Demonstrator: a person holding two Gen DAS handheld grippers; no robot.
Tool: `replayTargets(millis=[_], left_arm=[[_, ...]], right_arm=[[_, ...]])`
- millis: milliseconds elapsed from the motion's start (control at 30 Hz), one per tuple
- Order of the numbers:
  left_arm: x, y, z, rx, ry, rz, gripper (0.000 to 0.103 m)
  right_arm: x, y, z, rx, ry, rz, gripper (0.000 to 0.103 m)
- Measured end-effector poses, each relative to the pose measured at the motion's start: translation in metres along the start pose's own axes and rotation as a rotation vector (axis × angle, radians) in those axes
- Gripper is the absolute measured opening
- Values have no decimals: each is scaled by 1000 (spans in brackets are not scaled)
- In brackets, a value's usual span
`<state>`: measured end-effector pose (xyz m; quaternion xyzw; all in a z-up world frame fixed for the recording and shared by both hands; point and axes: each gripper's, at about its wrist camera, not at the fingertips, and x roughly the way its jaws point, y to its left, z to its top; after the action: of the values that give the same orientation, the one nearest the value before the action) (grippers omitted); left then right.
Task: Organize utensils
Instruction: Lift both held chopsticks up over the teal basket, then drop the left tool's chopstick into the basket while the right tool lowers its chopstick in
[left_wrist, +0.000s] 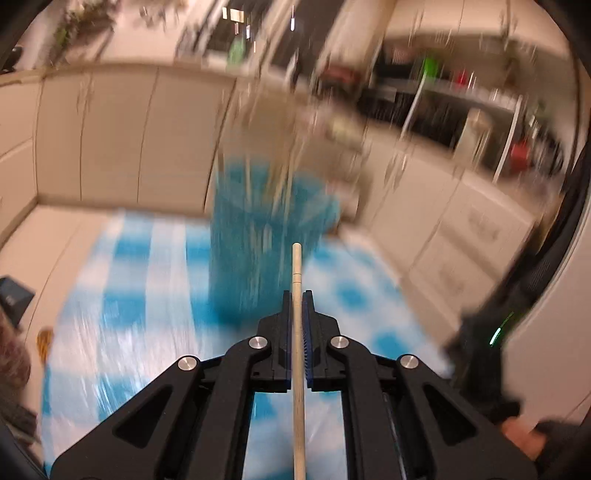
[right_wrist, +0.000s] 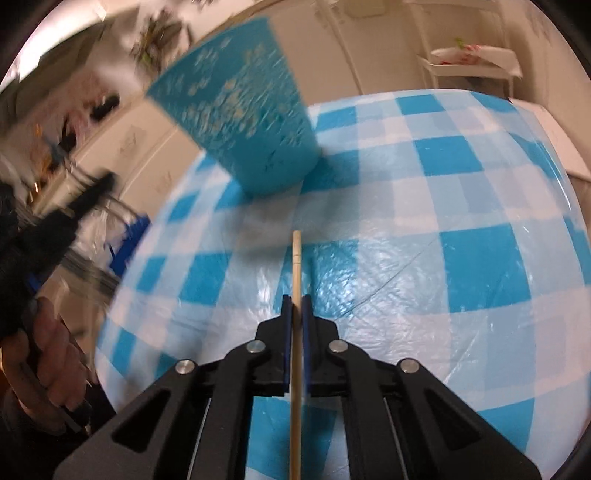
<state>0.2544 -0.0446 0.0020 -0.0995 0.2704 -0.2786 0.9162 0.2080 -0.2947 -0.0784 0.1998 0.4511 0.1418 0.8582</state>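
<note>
My left gripper (left_wrist: 297, 295) is shut on a wooden chopstick (left_wrist: 297, 266) that points forward at a blue perforated utensil holder (left_wrist: 258, 240), which stands on the blue-and-white checked tablecloth (left_wrist: 129, 295); pale utensil handles stick up from the holder, blurred. My right gripper (right_wrist: 296, 299) is shut on a second wooden chopstick (right_wrist: 296, 254), held above the tablecloth (right_wrist: 461, 258). The blue holder (right_wrist: 240, 122) is ahead and to the upper left in the right wrist view. The left gripper and the hand on it show at the left edge (right_wrist: 55, 240).
White cabinets (left_wrist: 110, 140) run behind the table. Dark shelves with blurred items (left_wrist: 443, 103) stand at the back right. A white side table (right_wrist: 472, 62) stands beyond the table. The right-hand tool shows dark at the right edge (left_wrist: 498, 332).
</note>
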Motion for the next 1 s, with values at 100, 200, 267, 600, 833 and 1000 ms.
replayTargets(millis=[100,200,267,600,833,1000], left_arm=[[-10,-1,34,6,-136,-10,5],[-13,-6,66,8,-260,-13,5],[-8,-12,89,17,-347,-9,5],[49,-23,147,32,-516,71,5],[81,-5,145,0,-535,134,5],[85,-8,130,57,-541,177,5]], right_arm=[[-11,-2,2,21,-74,41,6],[-19,2,5,11,-141,62,6],[-22,4,7,1,-168,69,6],[-20,-8,2,31,-208,126,6],[-26,-16,5,66,-238,158,6],[-30,-16,8,75,-250,179,6]])
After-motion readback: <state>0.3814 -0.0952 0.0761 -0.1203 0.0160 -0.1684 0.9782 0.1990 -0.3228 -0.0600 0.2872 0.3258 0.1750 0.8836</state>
